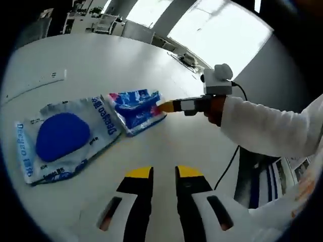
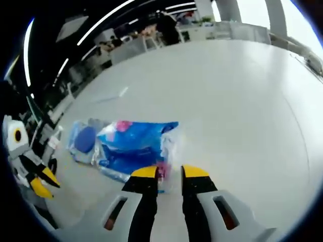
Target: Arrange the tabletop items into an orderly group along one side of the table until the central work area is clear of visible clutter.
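1. In the left gripper view my left gripper point(image 1: 164, 173) hangs over bare white table point(image 1: 166, 136), its yellow-tipped jaws a narrow gap apart with nothing between them.
2. Ahead of it lie two packets, touching: a clear printed plastic bag with a round blue pad inside point(image 1: 65, 138), and just beside it a smaller blue-and-white crinkled plastic packet point(image 1: 135, 108).
3. My right gripper point(image 1: 164, 106) comes into that view from the right, held by a hand in a white sleeve point(image 1: 262, 128), its orange tip at the near edge of the smaller packet.
4. In the right gripper view the jaws of the right gripper point(image 2: 165, 172) stand slightly apart with the packet's edge point(image 2: 162, 169) between the tips; I cannot tell whether they actually pinch it.
5. The far table edge runs past the packets, with office furniture point(image 1: 101, 20) beyond.
6. Open tabletop spreads wide to the right of the packets in the right gripper view.
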